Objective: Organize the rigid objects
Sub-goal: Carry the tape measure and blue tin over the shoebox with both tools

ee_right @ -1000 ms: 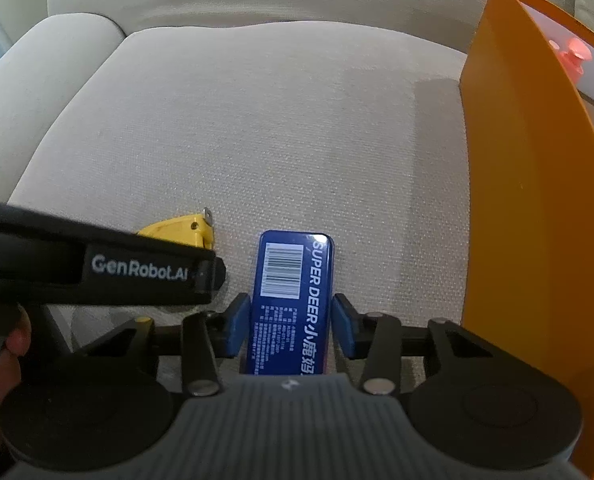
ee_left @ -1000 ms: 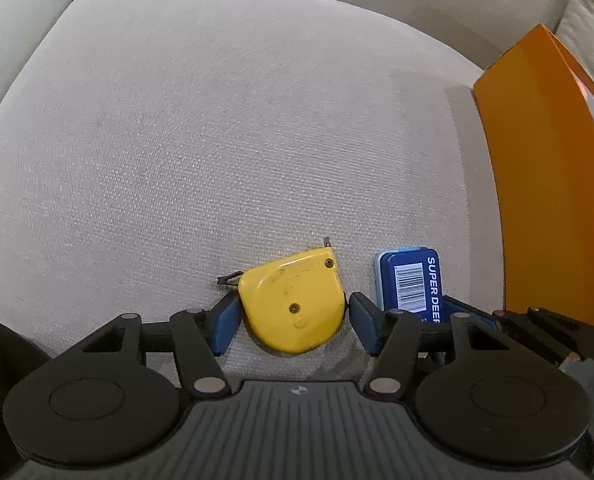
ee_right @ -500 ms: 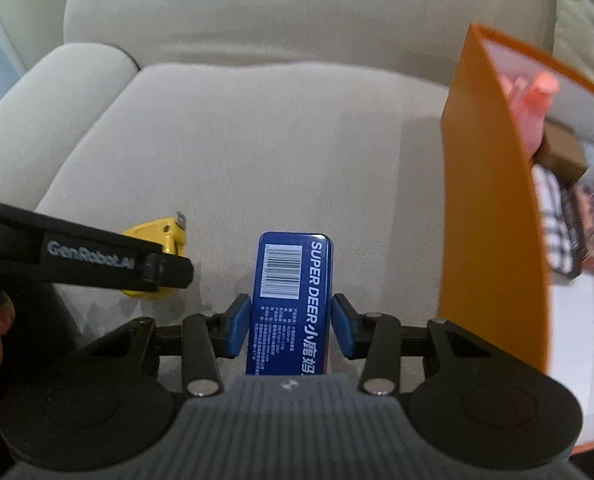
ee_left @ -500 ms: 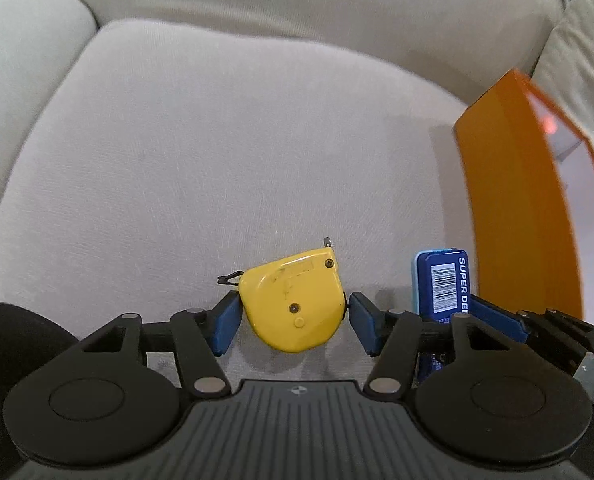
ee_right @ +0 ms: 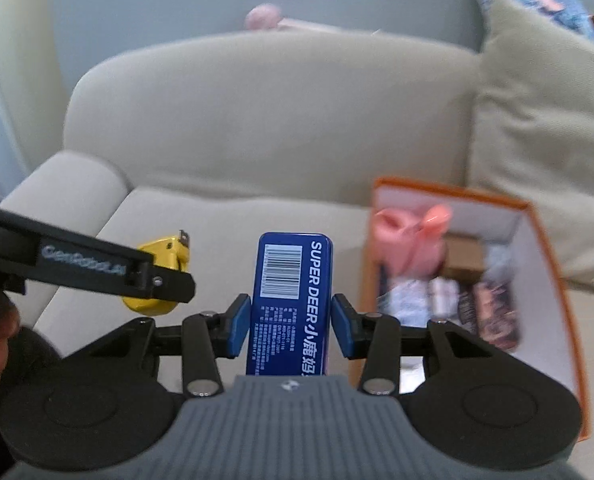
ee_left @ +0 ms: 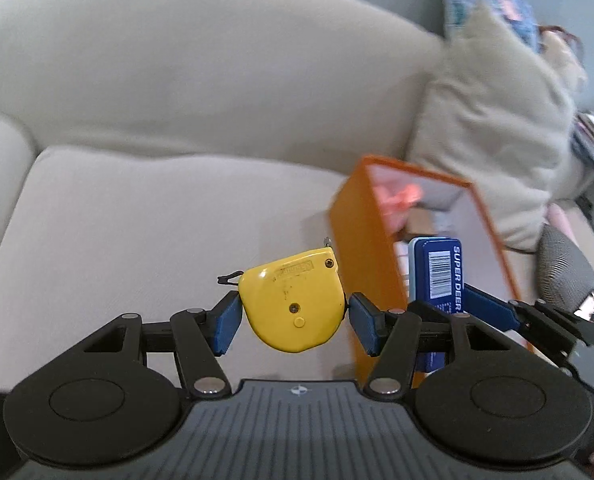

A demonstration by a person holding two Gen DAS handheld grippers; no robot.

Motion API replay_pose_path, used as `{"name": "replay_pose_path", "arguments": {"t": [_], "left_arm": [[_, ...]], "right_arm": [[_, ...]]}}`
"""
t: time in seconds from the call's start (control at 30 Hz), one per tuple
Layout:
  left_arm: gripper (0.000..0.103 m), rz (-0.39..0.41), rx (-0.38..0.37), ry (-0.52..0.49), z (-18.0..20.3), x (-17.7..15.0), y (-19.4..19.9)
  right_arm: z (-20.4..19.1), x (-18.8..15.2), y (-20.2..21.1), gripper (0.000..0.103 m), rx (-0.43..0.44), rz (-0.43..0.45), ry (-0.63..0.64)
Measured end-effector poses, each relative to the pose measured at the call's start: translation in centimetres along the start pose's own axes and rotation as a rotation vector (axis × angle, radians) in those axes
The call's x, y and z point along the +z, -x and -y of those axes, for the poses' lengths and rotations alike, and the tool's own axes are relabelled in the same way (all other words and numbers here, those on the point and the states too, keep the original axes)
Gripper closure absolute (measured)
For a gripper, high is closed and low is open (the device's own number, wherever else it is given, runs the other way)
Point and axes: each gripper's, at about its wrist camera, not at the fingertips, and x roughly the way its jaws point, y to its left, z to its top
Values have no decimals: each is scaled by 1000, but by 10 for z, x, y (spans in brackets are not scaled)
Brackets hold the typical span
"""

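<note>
My left gripper pinches a yellow tape measure, its blue pads pressed on both sides, lifted clear of the sofa seat cushion. My right gripper clamps a blue Super Deer tin standing lengthwise between its pads. Ahead and to the right of both sits the orange box, open-topped; inside I make out something pink and blurred packets, possibly cartons. A beige pillow leans beyond it.
</note>
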Motion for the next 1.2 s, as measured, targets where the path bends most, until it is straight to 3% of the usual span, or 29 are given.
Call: {"name": "replay_pose_path", "arguments": {"t": [0.2,0.43,0.6,0.73,1.0,1.2], "left_arm": [[36,-10,-70,-158,61,12,-16],[36,-93,-111,-300,116,11,-56],[36,-215,-122,-331,135,8,-84],[36,-284,-114,-447,147,6,-103],[36,-402,-91,-788,167,-8,-138],[36,-485,-133,-1024,178,-23,-162]], "right_arm": [[56,-1,2,58,-103,-29,-32],[111,-17,-17,58,-154,-159,-10],[137,-24,-38,58,-119,-241,-62],[158,-29,-46,58,-69,-267,-133],[182,-29,-62,58,6,-310,-178],[179,-31,-79,58,15,-362,-172]]}}
